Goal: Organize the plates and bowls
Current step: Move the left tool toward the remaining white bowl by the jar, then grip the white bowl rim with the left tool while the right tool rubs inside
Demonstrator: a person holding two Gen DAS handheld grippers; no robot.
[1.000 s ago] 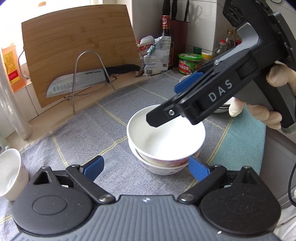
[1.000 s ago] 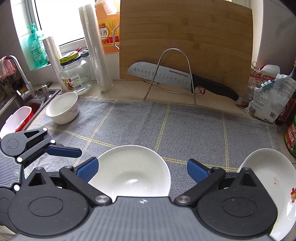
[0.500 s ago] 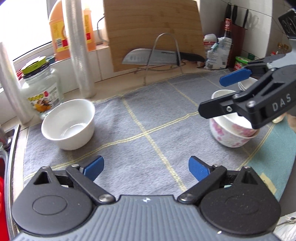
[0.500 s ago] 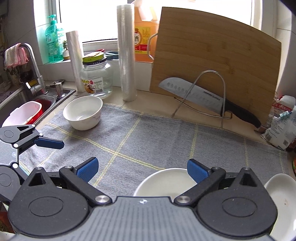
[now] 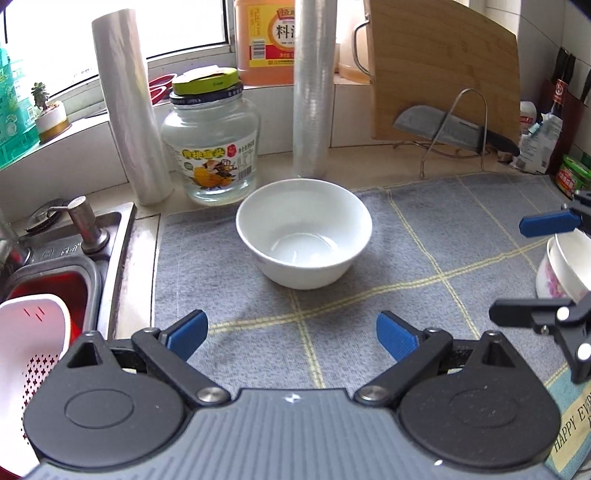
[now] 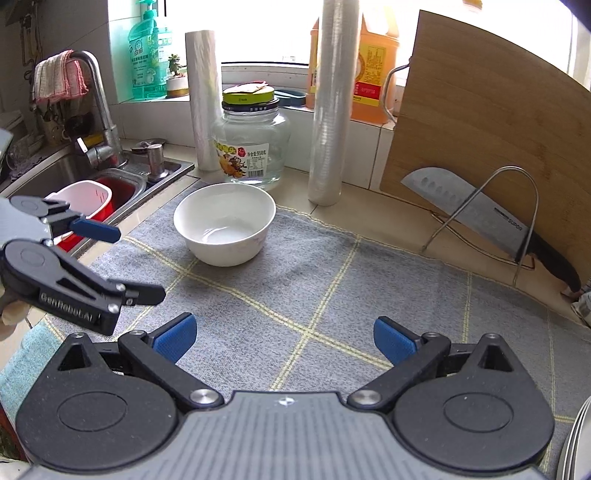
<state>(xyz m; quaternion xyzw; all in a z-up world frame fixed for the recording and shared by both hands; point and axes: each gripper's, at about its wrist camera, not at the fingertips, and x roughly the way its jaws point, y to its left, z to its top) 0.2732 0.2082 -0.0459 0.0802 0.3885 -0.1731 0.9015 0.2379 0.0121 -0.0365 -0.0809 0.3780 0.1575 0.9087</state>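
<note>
Both jaws gape empty; we line our left gripper (image 5: 291,334) squarely on the white bowl (image 5: 303,243), pinching one rim; right gripper (image 6: 283,338) idle.

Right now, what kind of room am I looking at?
Most likely a home kitchen counter. A sink with a tap sits at one side, a knife rests on a wire stand before a cutting board, and a white bowl stands on a grey mat.

Bright daylight from the blown-out window (image 6: 273,29), soft shadows, fisheye-bent edges, perhaps slight motion blur.
</note>
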